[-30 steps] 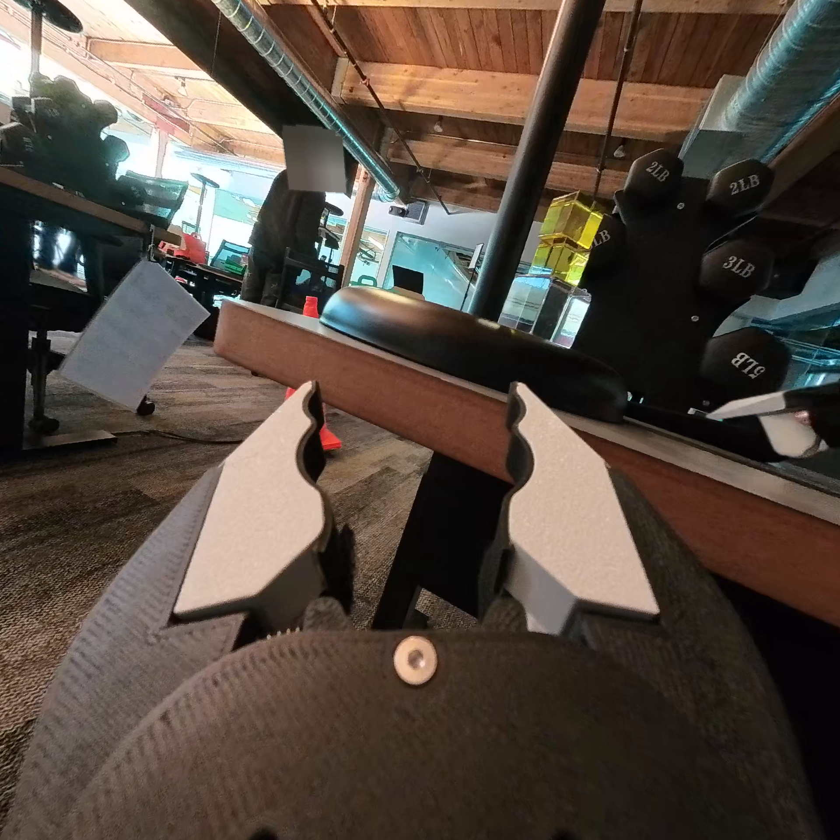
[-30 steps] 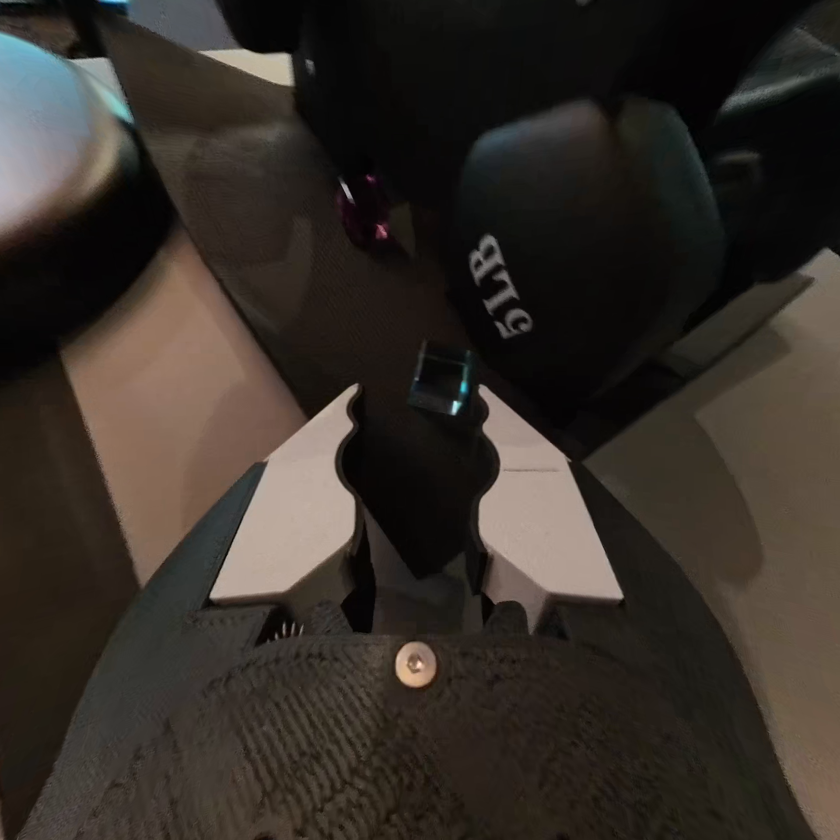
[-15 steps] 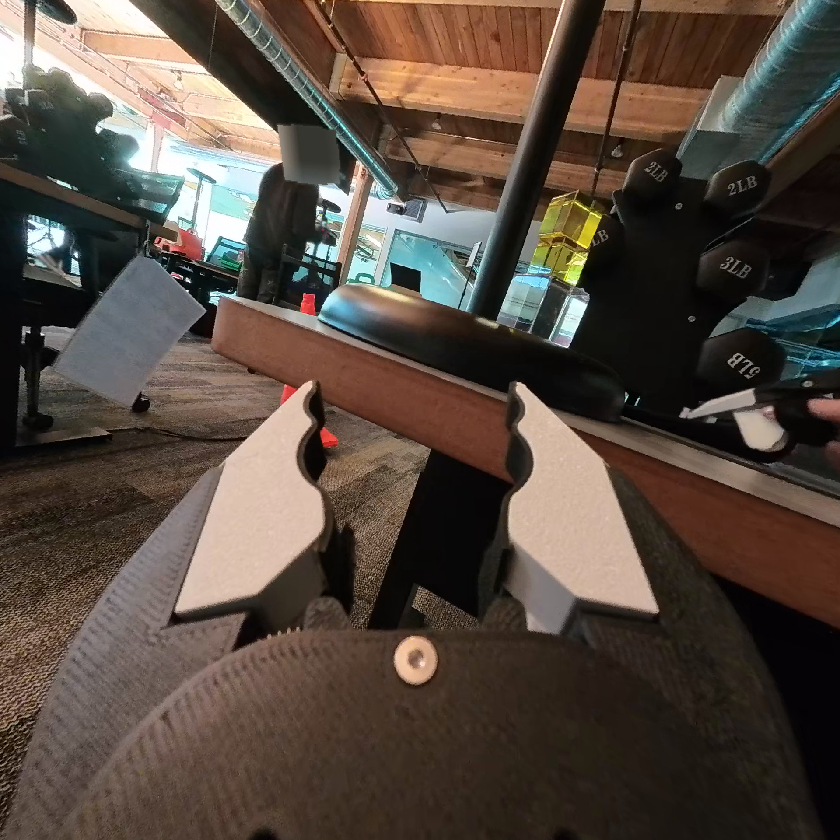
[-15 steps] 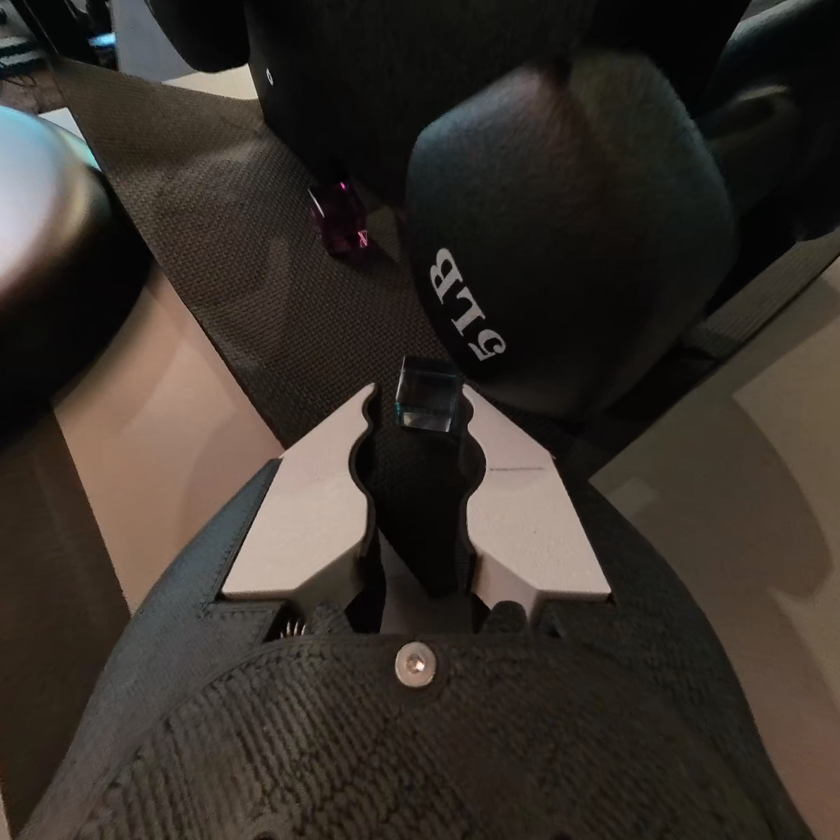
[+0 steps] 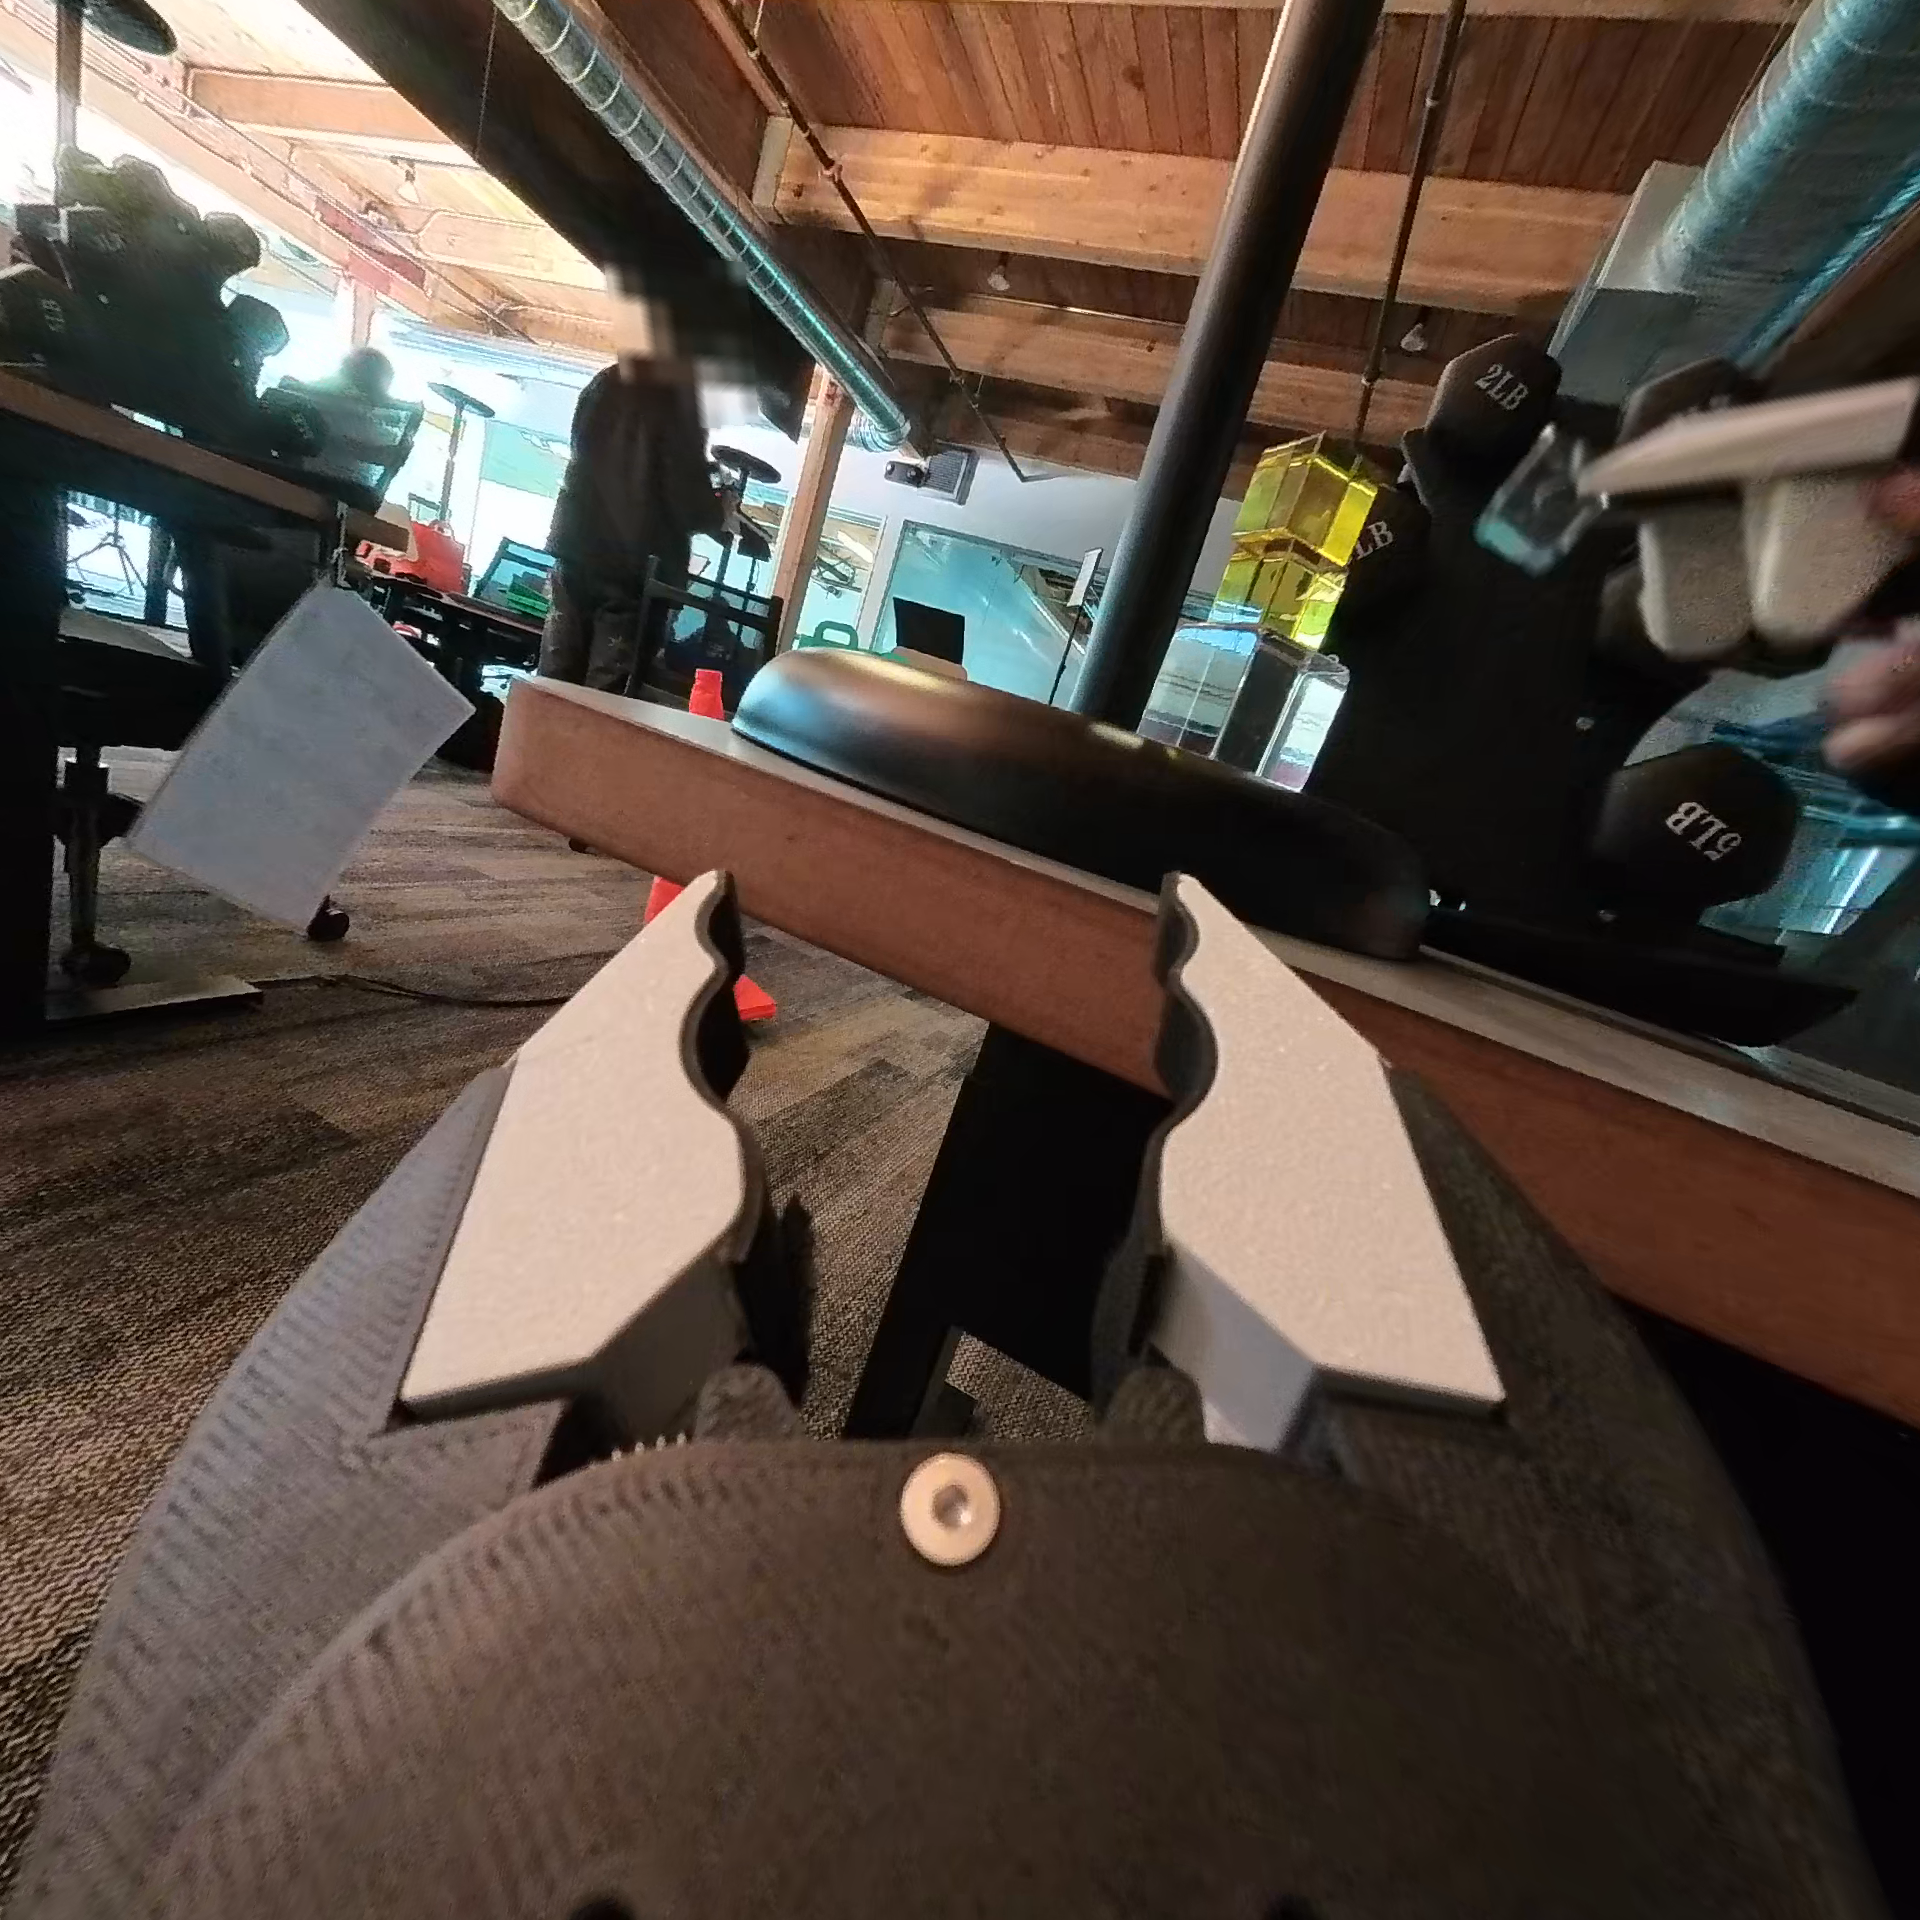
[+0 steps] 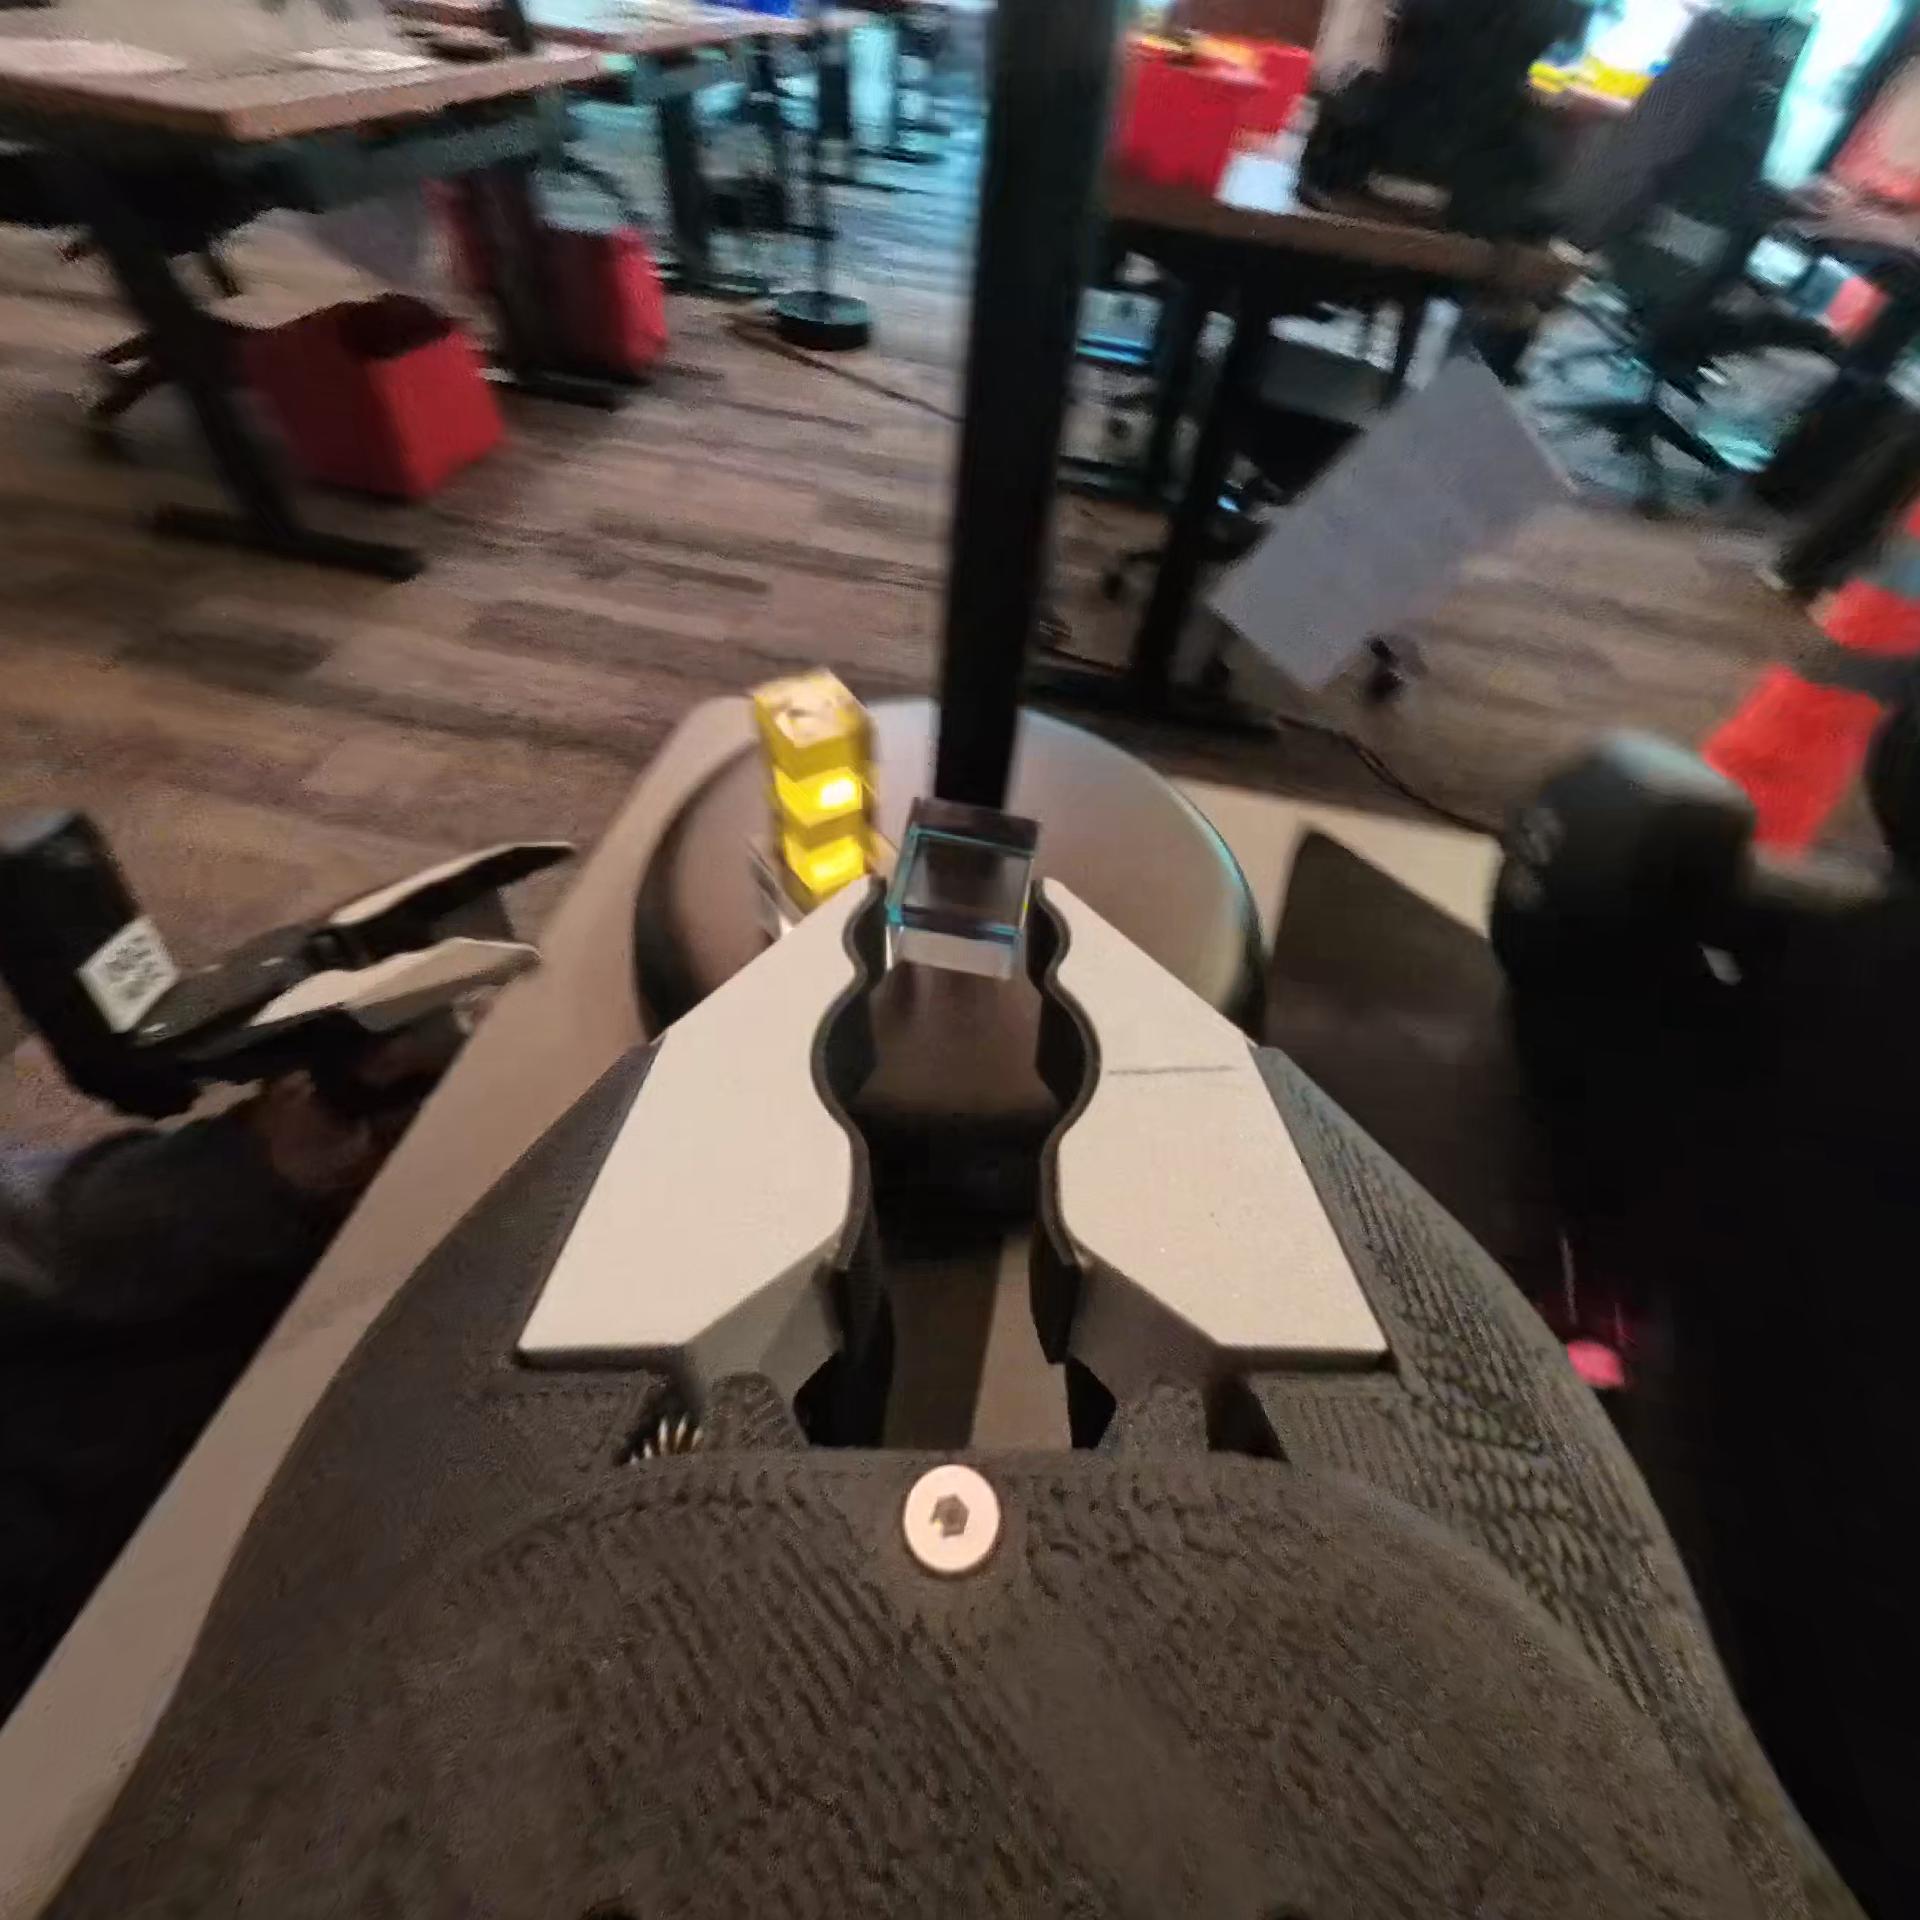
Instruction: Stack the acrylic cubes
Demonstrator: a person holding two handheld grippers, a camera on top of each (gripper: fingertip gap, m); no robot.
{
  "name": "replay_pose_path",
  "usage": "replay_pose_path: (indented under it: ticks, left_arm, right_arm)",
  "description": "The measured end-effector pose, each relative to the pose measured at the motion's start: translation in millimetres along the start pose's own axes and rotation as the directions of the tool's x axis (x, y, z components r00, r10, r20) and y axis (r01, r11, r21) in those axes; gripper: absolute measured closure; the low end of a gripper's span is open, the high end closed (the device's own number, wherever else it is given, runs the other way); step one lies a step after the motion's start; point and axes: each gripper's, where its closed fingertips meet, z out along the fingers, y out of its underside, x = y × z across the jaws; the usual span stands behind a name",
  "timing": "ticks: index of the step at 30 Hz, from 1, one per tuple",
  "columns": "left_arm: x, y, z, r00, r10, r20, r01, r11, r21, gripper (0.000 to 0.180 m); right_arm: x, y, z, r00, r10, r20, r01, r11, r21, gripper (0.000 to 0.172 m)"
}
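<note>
We see two views, each from a camera on a hand-held gripper.

In the right wrist view, the right gripper (image 6: 961,920) fills the lower half of the frame. Its two grey fingers (image 6: 790,1039) pinch a small clear cube (image 6: 961,904) with bluish edges at their tips, just above the centre of the frame, one finger against each side. Just left of the cube stands a stack of yellow see-through cubes (image 6: 821,800) on the bench (image 6: 582,935). Behind the cube, a black pole (image 6: 1013,416) rises from a round black base (image 6: 1164,894) to the top edge. At the right edge sit dark dumbbells (image 6: 1621,831), blurred.

In the left wrist view, the left gripper (image 5: 940,914) sits low in the frame, below the level of the bench top. Its fingers (image 5: 613,1143) are spread wide with only air between them, pointing at the bench's wooden edge (image 5: 935,914). At the upper right of this frame the right gripper appears again, carrying the clear cube in the air in front of the dumbbell rack (image 5: 1475,644).

At the left edge of the right wrist view, the left gripper appears, beside the bench.
</note>
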Motion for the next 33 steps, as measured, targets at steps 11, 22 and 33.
replay_pose_path:
  ticks: [11, 22, 33]
  left_arm:
    - [-1, 0, 1, 1.000, -0.002, -0.001, 0.002, 1.000, 0.000, 0.102]
    - [-2, 0, 2, 1.000, -0.017, -0.001, 0.017, 1.000, 0.001, 0.101]
    - [-3, 0, 2, 1.000, -0.025, 0.000, 0.025, 1.000, 0.004, 0.102]
  right_arm:
    - [-29, -28, 64, 0.956, -0.061, 0.288, 0.111, 0.981, -0.160, 0.146]
    - [-21, -24, 65, 0.969, -0.082, 0.232, 0.121, 0.980, -0.157, 0.129]
    - [122, 70, -28, 0.810, 0.368, -0.456, -0.434, 0.900, -0.045, 0.136]
